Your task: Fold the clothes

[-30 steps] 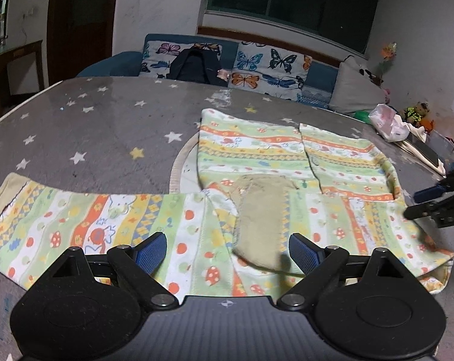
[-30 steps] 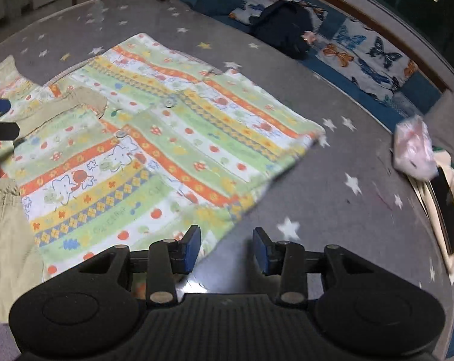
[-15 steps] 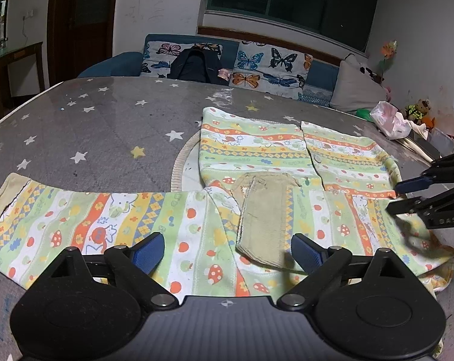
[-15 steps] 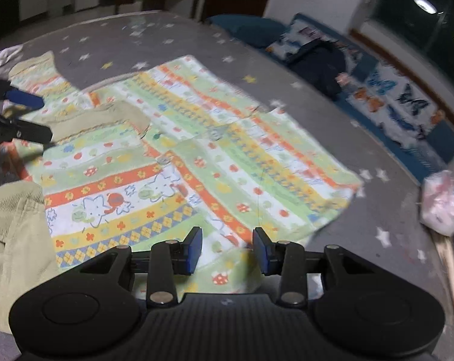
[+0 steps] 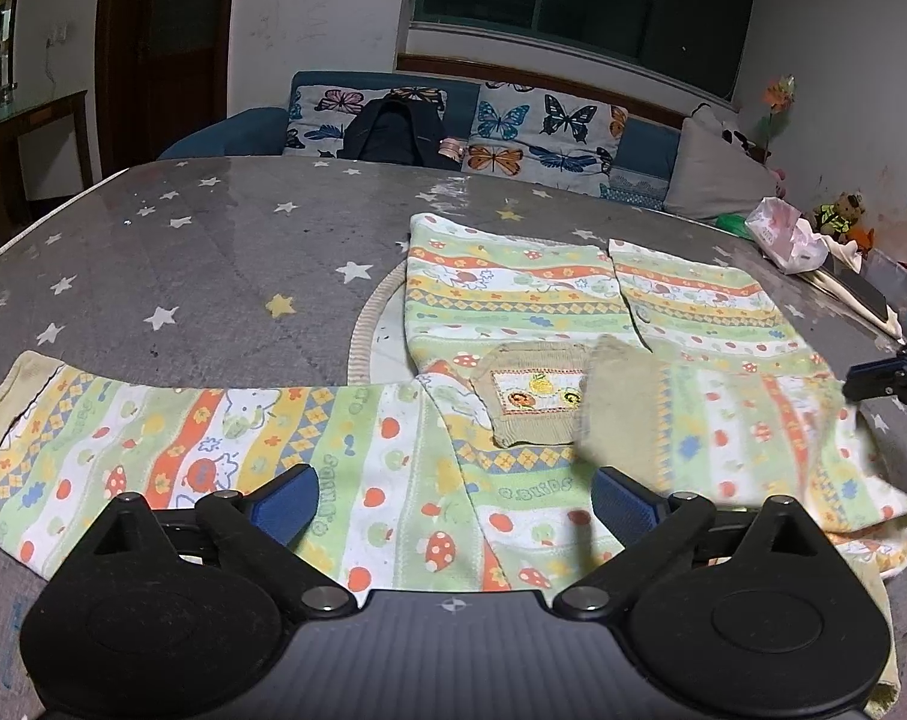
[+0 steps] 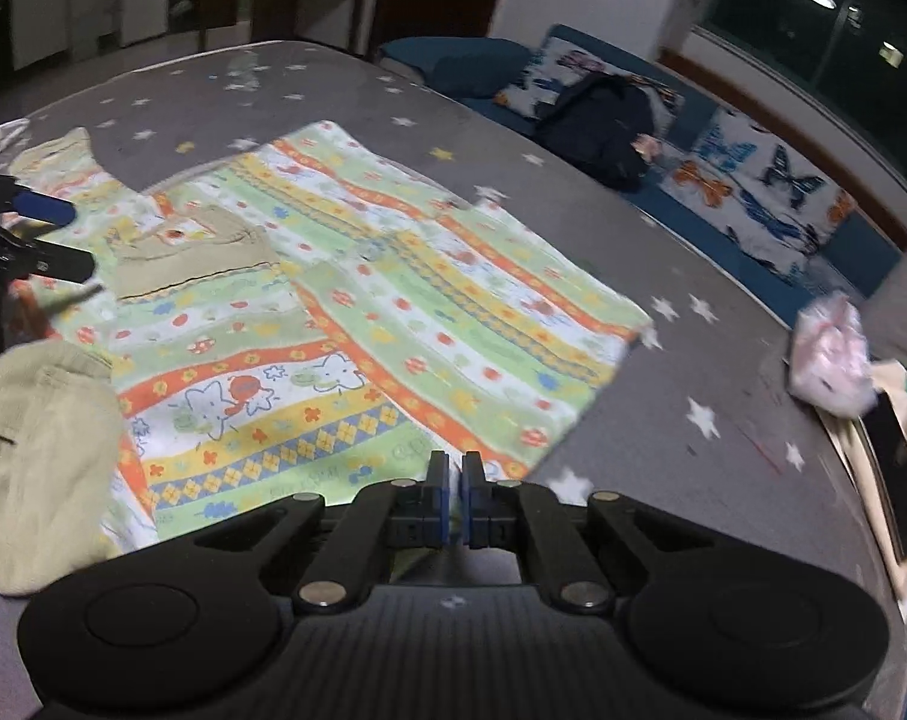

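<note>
The right gripper (image 6: 455, 495) is nearly closed, seemingly pinching the near edge of the top (image 6: 393, 324), which lies spread on the tabletop (image 6: 345, 90); a thin pinch could slip mid-fold. The left gripper (image 5: 453, 498) hovers wide open, empty, above one sleeve (image 5: 183, 432). No containers are visible

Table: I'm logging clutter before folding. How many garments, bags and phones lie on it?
Garments: 2, the patterned jacket and a beige cloth
Pink bag: 1
Phone: 1
Total: 4
</note>
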Available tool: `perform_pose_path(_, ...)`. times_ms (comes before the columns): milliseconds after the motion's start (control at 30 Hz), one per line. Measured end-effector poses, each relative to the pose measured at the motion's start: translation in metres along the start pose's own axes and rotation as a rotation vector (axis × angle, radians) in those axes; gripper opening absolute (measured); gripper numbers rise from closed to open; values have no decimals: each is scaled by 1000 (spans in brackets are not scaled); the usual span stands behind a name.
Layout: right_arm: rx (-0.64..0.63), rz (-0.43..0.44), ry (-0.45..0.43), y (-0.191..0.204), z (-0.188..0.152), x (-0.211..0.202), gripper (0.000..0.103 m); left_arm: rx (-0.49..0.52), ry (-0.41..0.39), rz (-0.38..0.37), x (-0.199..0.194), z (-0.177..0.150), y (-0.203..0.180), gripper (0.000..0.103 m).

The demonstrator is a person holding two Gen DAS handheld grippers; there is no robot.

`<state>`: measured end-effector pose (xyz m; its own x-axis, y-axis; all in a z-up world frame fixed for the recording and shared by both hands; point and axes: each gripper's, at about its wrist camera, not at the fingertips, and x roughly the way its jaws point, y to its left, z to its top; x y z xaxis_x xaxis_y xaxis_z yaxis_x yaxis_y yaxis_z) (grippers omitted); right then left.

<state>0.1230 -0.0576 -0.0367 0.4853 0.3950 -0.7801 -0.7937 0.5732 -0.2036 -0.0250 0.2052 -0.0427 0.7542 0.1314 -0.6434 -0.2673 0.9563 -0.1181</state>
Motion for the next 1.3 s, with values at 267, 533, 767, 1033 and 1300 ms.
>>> perform_pose_path(267,37,30,-43,16,-19,-28,13,-1,-23,-17,-10,10,-7,97)
perform_pose_path(533,-19,137,-1,57,-59,-44,14,68,-64,-115,-20,19,-44,85)
perform_pose_path(767,27,111,-45,43,-48,-59,14,140,-48,-183,-5,23,-80,79)
perform_pose_path(1033,167,62,-125,16,-11,-22,20,143,23,-171,29,20,-95,72)
perform_pose_path(1300,231,28,-89,11,-21,2,28,116,19,-137,22,16,-75,68)
